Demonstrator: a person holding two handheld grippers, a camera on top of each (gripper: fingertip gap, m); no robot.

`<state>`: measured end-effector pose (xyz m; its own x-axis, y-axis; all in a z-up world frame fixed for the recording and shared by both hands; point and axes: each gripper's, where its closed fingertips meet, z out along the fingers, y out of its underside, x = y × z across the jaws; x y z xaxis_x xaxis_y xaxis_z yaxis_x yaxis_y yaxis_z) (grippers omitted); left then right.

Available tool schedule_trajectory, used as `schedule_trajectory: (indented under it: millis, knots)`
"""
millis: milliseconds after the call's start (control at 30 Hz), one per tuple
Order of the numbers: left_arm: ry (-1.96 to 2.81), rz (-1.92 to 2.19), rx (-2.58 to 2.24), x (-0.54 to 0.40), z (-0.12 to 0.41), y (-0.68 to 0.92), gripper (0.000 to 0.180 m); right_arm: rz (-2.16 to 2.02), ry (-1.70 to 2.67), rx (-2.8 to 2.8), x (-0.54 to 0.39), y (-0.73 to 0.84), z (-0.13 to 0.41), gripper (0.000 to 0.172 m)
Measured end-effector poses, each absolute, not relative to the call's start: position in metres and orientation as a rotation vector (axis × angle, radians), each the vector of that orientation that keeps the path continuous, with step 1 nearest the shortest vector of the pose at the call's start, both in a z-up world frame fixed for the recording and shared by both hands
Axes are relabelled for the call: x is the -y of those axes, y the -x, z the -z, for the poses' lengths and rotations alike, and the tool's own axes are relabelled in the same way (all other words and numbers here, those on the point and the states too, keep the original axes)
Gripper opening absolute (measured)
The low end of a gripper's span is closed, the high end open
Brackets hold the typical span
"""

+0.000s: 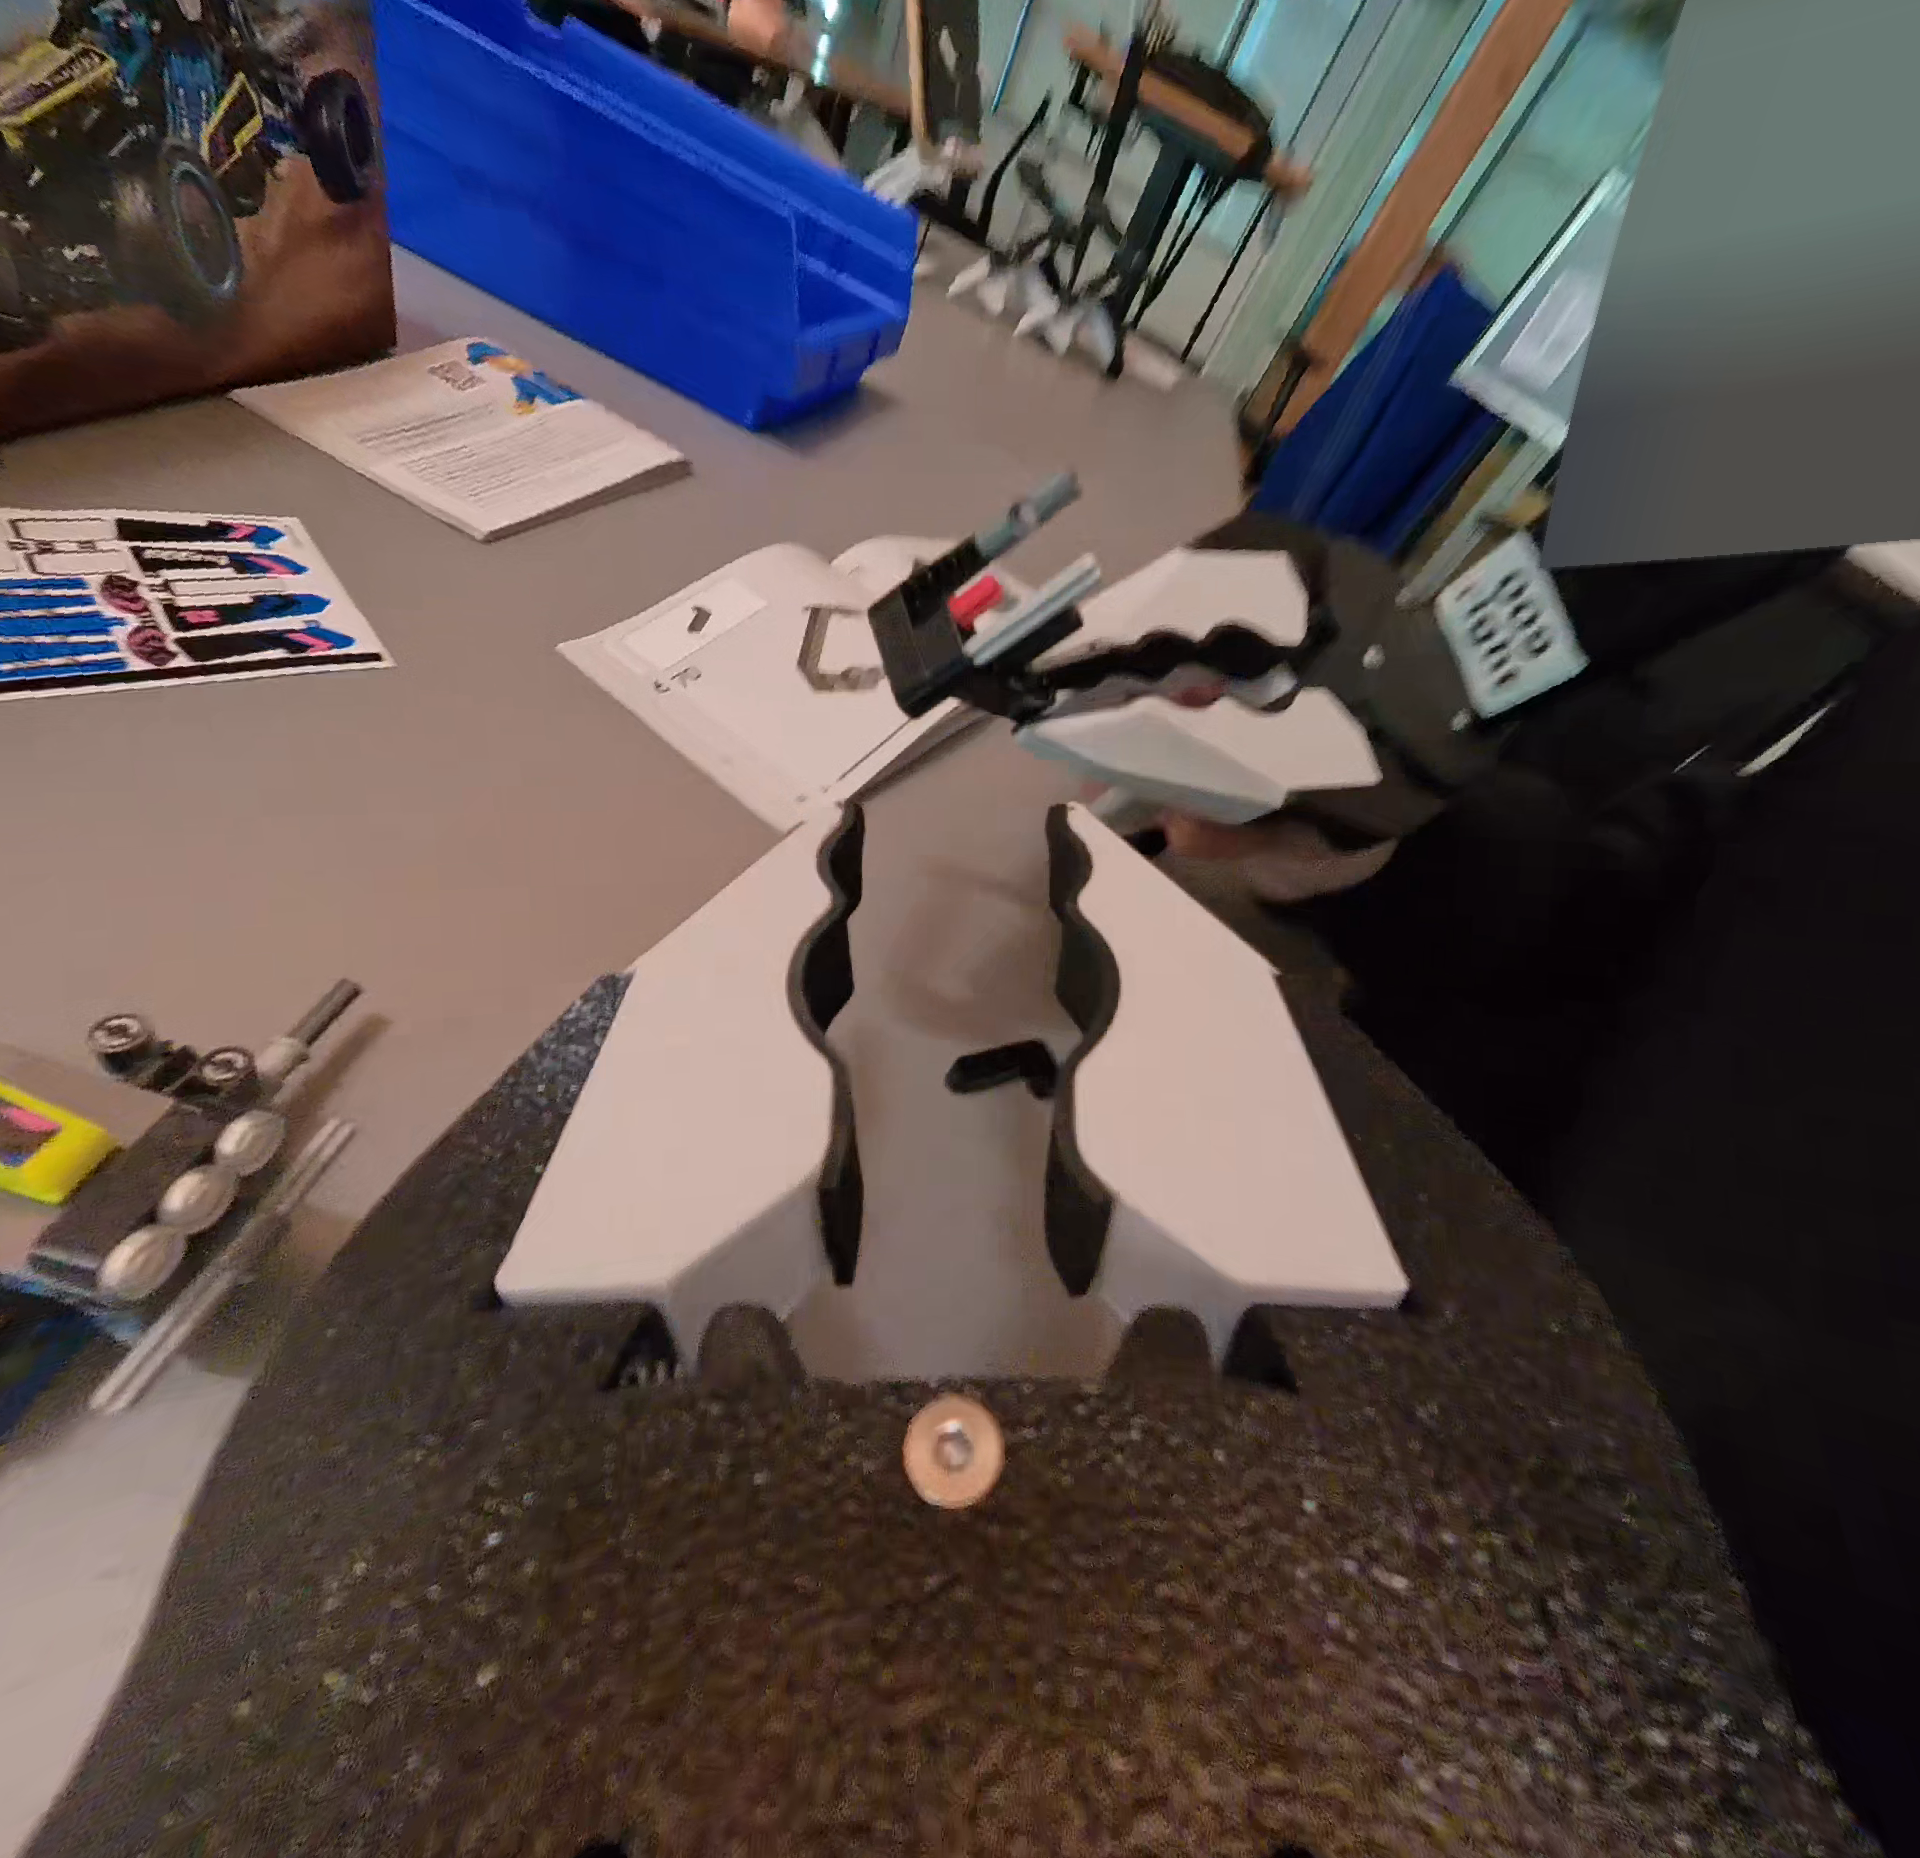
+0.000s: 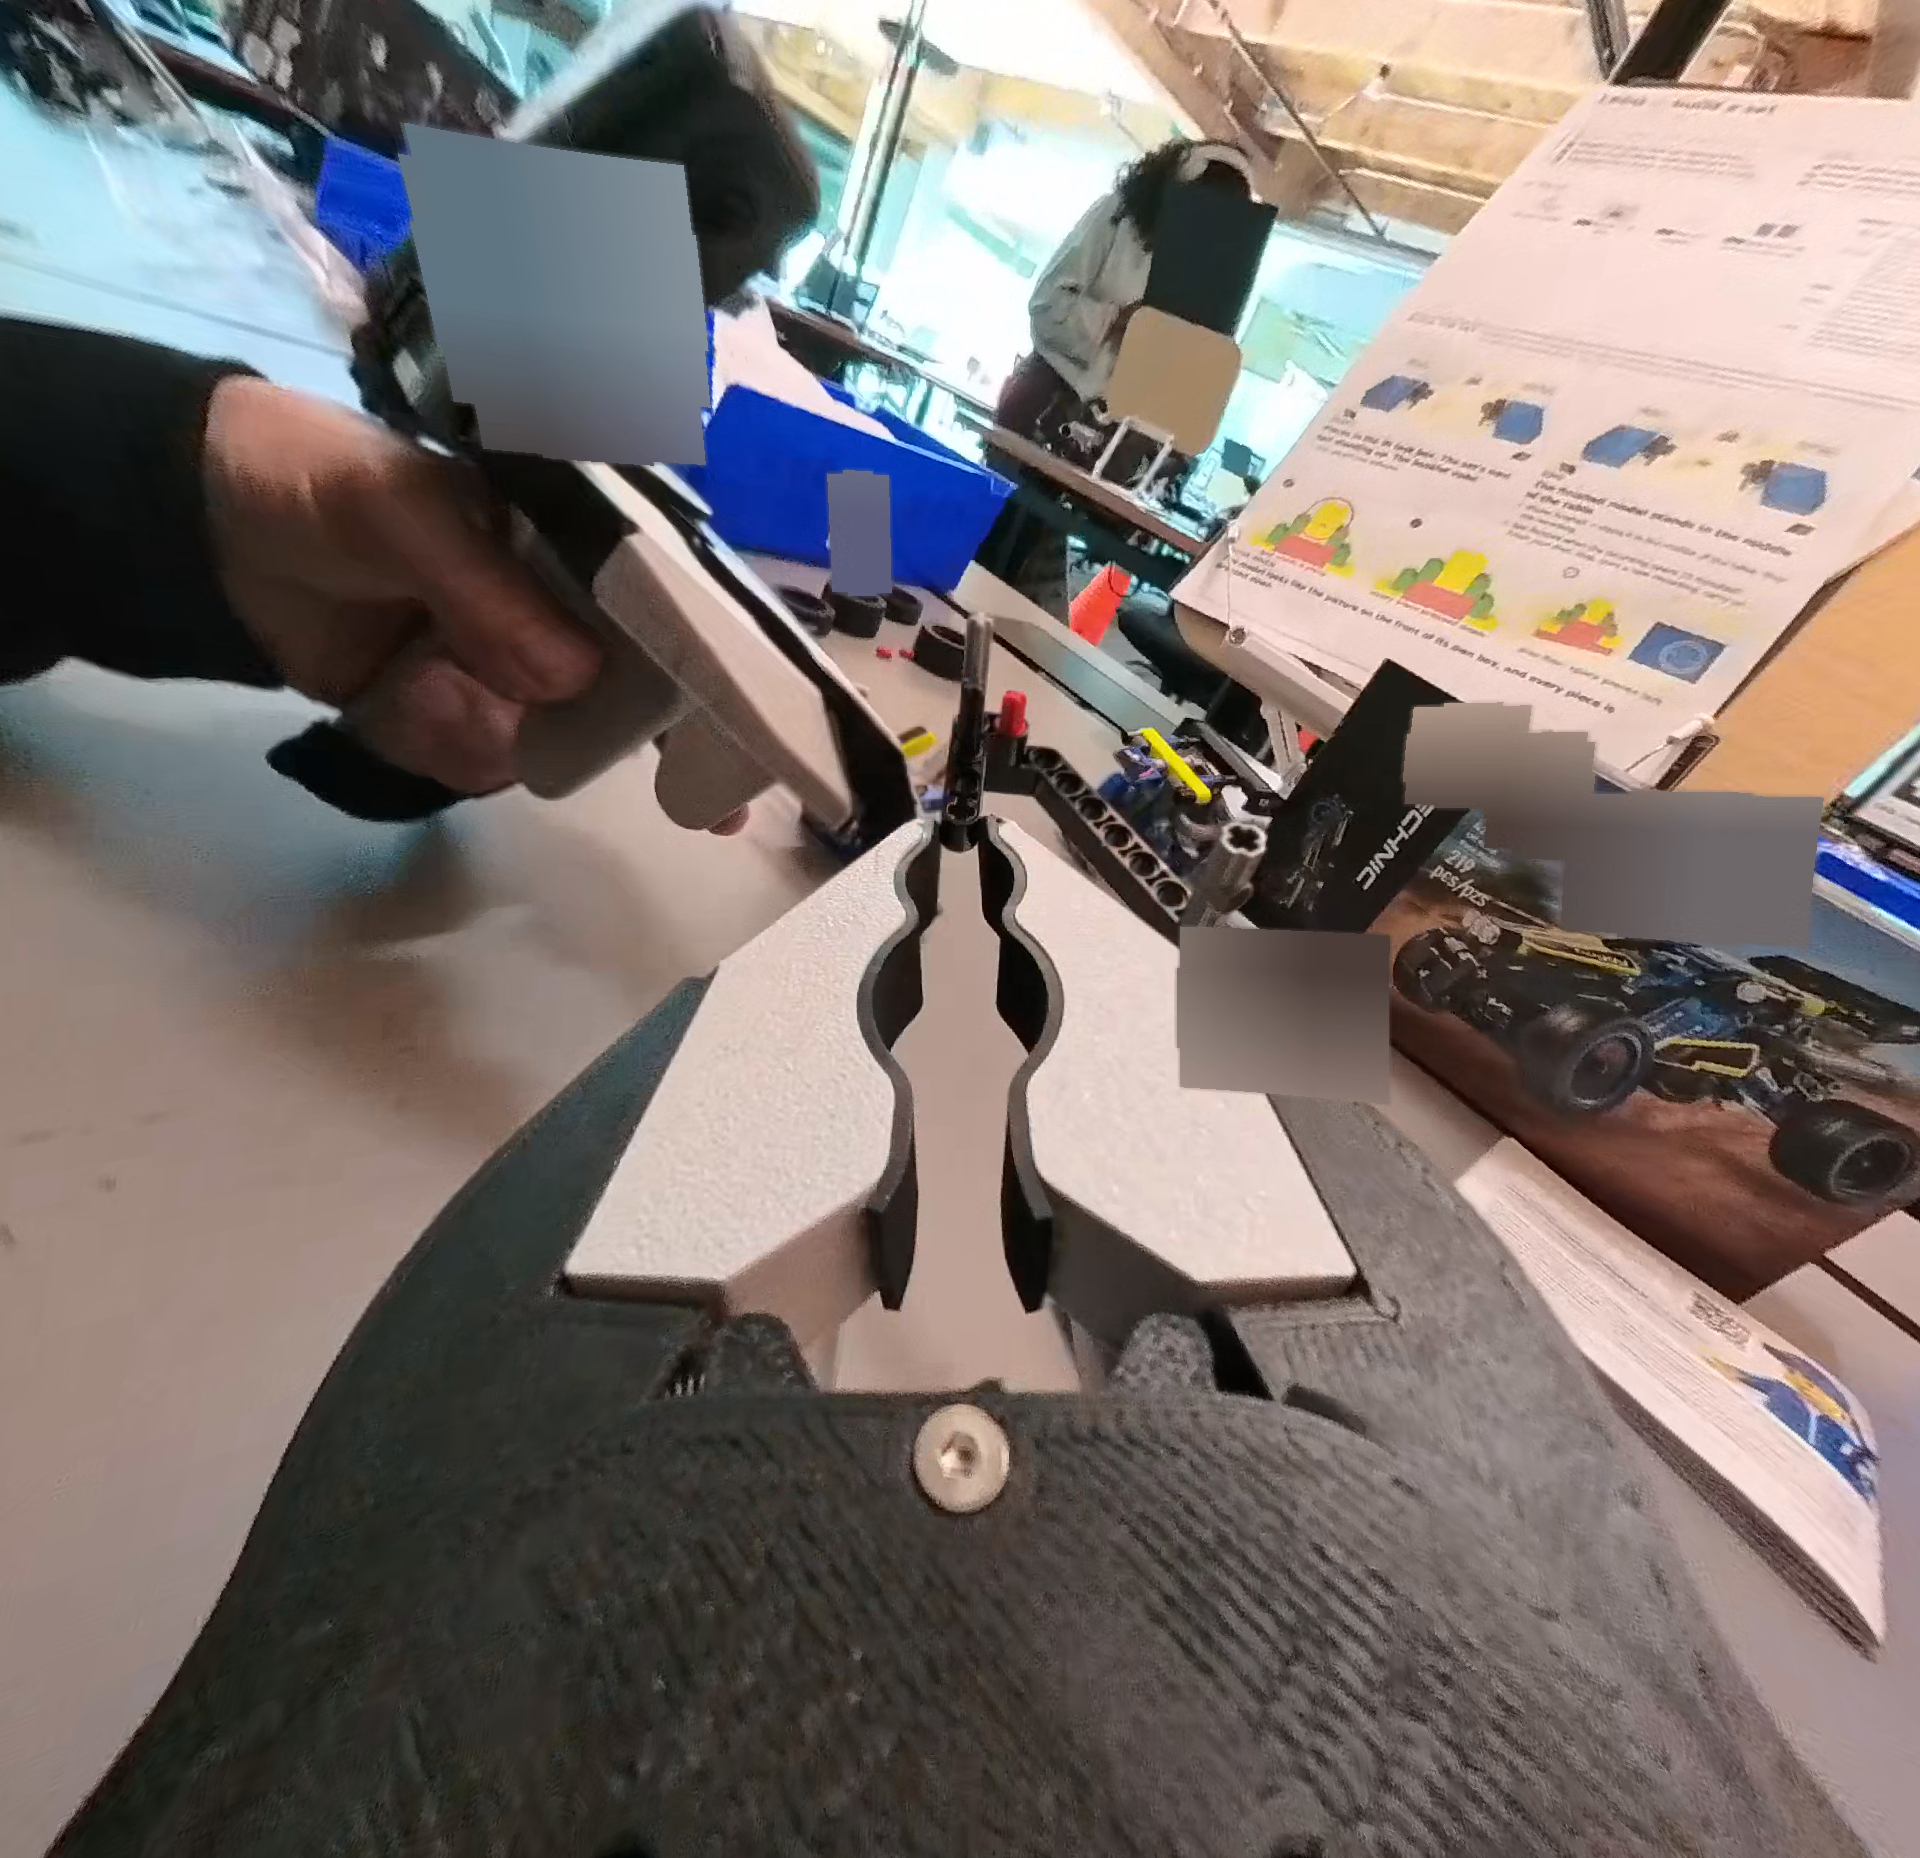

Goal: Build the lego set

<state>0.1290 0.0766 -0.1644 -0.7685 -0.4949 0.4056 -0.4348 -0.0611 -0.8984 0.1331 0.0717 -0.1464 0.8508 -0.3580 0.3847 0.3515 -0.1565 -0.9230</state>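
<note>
Black plastic, hard and glossy, makes up the small building-brick assembly (image 2: pixel 971 769) pinched at the tips of my right gripper (image 2: pixel 964 840): a studless beam full of round holes, a grey axle (image 1: pixel 1039 504) standing out of one end, a red pin (image 2: pixel 1012 712) beside it. Both pads press on its lower connector, my jaws nearly together, and I hold it in the air above the grey table (image 1: pixel 364 873), over an open instruction booklet (image 1: pixel 748 665). I judge it very light and stiff, yet slick, and the press-fit joints could pop apart under a sideways twist; the flat faces of the beam look like the safest place to grip, not the thin axle. My left gripper (image 1: pixel 954 832) stands wide with nothing in it; a small black bent piece (image 1: pixel 997 1065) lies on the table between its wavy rubber pads, untouched. Nearby lie a sticker sheet (image 1: pixel 177 593), a blue bin (image 1: pixel 623 198), and the printed cardboard box (image 1: pixel 177 146).
</note>
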Motion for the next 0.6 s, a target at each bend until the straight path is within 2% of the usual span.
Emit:
schedule_trajectory:
  millis: [167, 433, 600]
  knots:
    - [1.164, 2.277, -1.928, -0.079, 0.14, -0.13, 0.026, 0.607, 1.488, 0.005, -0.072, -0.127, 0.13, 0.004]
    - [1.174, 2.419, -1.837, -0.079, 0.123, -0.126, 0.021, 0.643, 1.45, 0.034, -0.073, -0.123, 0.127, 0.004]
    - [1.159, 2.358, -1.87, -0.076, 0.126, -0.124, 0.02, 0.709, 1.457, 0.033, -0.073, -0.126, 0.127, 0.005]
